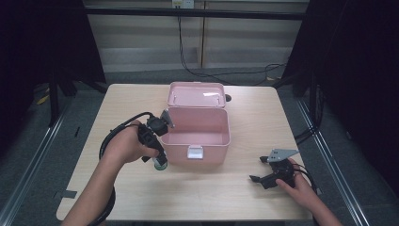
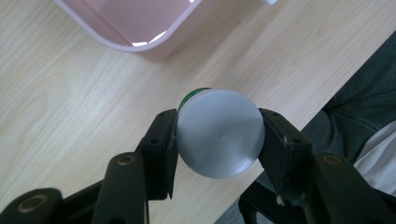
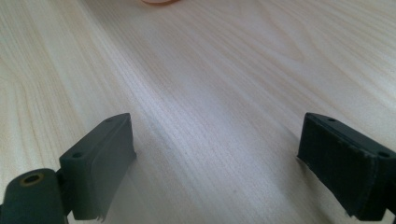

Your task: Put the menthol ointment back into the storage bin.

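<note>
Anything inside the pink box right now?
The high view shows the pink box open, its visible floor bare. The front wall hides the nearest strip inside. The grey-capped bottle sits outside, held in the left gripper.

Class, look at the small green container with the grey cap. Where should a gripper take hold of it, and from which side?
Grip the grey cap across its round rim, coming from above, as the left gripper does: its jaws press opposite sides of the cap. The green container stands beside the pink box, so approaching from the box side looks cramped.
</note>
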`<state>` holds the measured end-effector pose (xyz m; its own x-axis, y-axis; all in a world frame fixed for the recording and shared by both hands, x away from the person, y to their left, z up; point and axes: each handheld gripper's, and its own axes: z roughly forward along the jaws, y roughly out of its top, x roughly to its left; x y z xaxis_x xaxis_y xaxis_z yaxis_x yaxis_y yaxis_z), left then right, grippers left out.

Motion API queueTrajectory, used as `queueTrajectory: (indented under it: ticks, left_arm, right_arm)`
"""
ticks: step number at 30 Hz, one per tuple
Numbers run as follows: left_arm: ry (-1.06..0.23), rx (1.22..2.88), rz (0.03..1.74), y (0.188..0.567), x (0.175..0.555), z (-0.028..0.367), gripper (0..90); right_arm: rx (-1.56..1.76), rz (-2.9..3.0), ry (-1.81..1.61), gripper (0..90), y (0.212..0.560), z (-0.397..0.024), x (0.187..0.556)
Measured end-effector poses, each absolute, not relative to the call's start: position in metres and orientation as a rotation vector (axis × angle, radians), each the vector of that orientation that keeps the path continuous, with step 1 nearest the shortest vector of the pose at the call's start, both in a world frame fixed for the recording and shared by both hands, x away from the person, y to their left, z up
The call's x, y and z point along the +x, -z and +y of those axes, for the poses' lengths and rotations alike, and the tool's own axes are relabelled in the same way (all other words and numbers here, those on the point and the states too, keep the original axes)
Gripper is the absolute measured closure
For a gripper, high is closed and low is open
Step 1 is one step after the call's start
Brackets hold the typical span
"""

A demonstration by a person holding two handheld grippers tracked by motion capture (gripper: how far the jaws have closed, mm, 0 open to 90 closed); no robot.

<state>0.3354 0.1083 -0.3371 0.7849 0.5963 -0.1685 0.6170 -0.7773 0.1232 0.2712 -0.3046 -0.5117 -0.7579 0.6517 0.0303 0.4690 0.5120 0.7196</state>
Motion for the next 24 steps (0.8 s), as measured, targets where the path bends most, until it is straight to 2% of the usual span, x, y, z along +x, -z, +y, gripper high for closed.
queueTrajectory:
  ticks: [24]
  left_arm:
    - [0.169, 2.774, 0.981, 0.29, 0.357, 0.09, 50.1]
  right_arm:
    - [0.949, 2.513, -1.082, 10.0, 0.512, -0.305, 0.271]
